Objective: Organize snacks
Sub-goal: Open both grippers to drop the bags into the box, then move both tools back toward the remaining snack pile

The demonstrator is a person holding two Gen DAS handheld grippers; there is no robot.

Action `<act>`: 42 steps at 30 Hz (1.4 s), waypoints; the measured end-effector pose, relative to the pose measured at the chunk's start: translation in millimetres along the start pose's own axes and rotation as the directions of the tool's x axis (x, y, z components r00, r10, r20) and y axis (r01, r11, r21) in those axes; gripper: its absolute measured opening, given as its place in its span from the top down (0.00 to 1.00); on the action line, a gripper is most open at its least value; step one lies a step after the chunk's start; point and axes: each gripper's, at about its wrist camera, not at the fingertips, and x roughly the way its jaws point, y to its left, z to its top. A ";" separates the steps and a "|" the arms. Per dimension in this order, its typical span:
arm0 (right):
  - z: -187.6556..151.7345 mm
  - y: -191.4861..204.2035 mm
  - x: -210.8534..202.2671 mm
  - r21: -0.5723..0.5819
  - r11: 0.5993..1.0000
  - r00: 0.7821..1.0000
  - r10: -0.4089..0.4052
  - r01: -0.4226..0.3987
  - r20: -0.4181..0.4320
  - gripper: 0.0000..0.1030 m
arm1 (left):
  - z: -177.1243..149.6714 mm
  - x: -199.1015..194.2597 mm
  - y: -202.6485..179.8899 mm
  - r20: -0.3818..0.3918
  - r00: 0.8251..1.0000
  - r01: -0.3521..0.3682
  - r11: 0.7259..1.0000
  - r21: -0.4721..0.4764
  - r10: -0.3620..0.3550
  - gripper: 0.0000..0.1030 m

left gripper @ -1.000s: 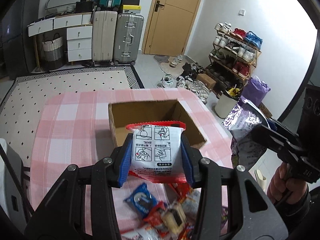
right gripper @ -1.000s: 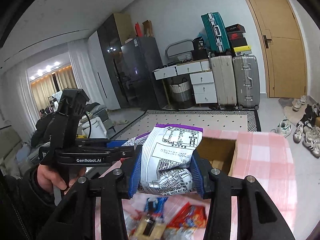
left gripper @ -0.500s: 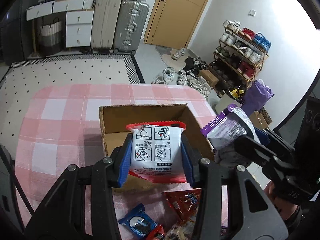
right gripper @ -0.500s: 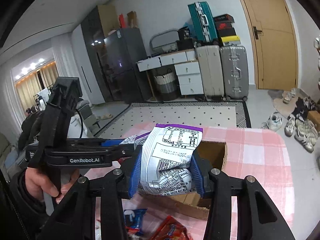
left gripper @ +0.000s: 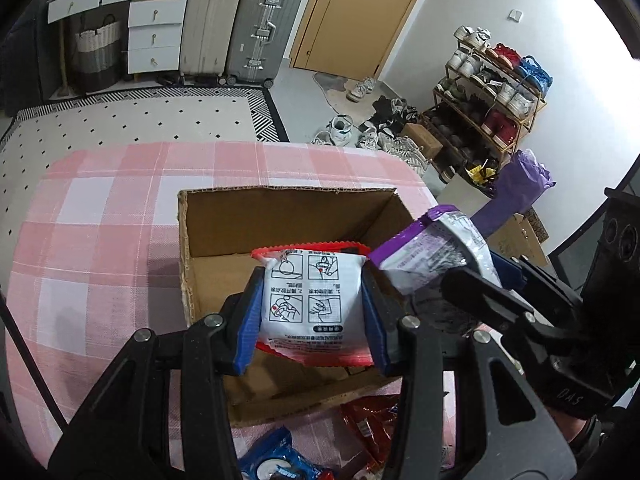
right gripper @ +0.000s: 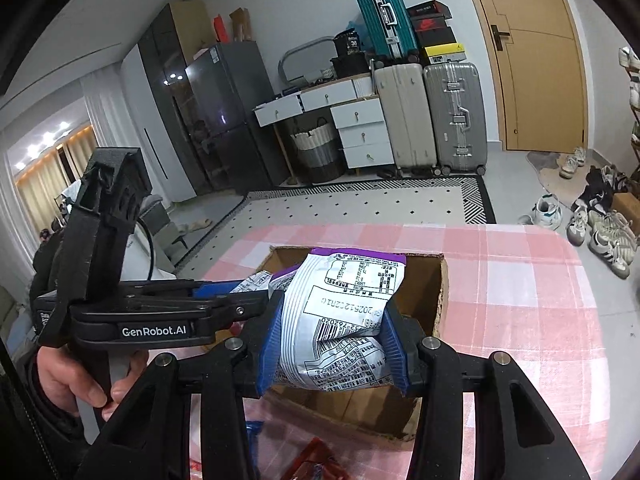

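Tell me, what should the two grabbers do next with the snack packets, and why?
Probably lower a bit and let go: the left gripper pinches the red-edged packet, the right gripper the purple packet, both above the open box.

A home: suitcases [left gripper: 240,20], shoe rack [left gripper: 492,92], fridge [right gripper: 224,120], patterned rug [left gripper: 132,124].

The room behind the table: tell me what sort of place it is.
Most likely the entry and living area of a home: a shoe rack by the door, suitcases against the wall, and a fridge beside a patterned rug.
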 end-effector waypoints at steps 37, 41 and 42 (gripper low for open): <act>-54.3 63.8 -184.9 -0.051 0.998 0.968 -0.028 0.042 0.248 0.01 | -81.6 -165.4 -51.6 0.160 0.978 -0.149 0.987 0.066 0.137 0.02; -64.5 77.3 -201.2 -0.063 0.997 0.965 -0.027 0.045 0.261 0.01 | -98.3 -186.3 -60.4 0.173 0.973 -0.172 0.981 0.084 0.156 0.01; -65.8 80.0 -204.3 -0.065 0.997 0.964 -0.027 0.045 0.264 0.01 | -100.1 -189.1 -62.0 0.179 0.969 -0.187 0.978 0.088 0.169 0.01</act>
